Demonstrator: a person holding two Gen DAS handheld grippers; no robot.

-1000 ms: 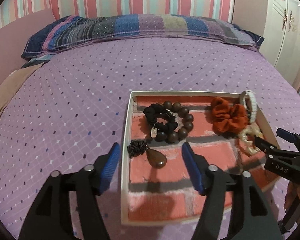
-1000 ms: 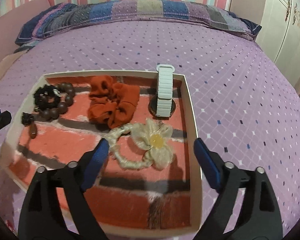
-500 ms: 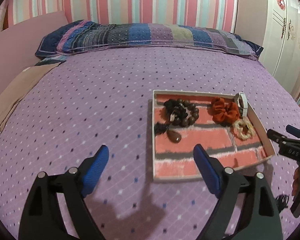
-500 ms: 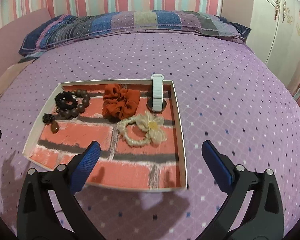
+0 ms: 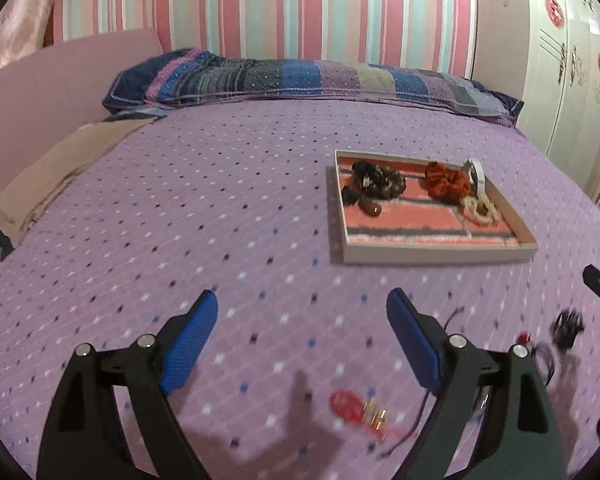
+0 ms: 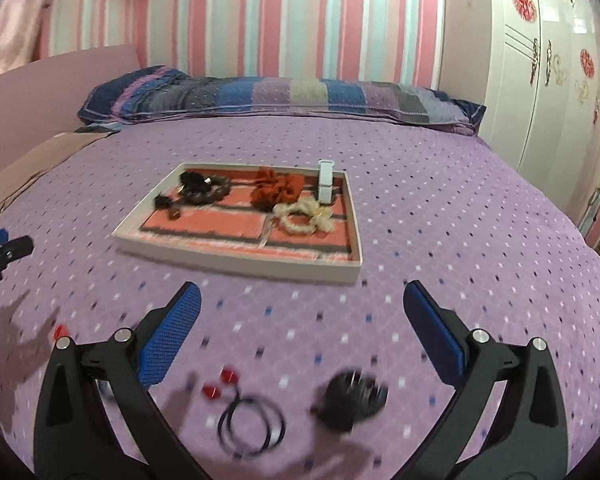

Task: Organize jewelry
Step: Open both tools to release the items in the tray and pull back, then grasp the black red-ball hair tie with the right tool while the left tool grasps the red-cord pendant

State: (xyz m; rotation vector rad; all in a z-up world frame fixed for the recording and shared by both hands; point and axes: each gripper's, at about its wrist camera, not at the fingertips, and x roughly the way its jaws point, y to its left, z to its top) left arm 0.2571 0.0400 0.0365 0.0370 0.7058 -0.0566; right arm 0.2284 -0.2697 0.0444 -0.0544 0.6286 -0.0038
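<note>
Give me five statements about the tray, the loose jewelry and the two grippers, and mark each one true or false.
1. The orange scrunchie lies in the tray. True.
2. The left gripper is shut on a red bracelet. False: its jaws are apart with nothing between them, and the red bracelet lies on the bedspread.
3. A black cord lies on the bedspread, outside the tray. True.
4. The right gripper holds the black scrunchie. False: it is open and empty, and the black scrunchie lies on the bedspread.
5. The white watch lies outside the tray. False: it is in the tray's far right corner.
</note>
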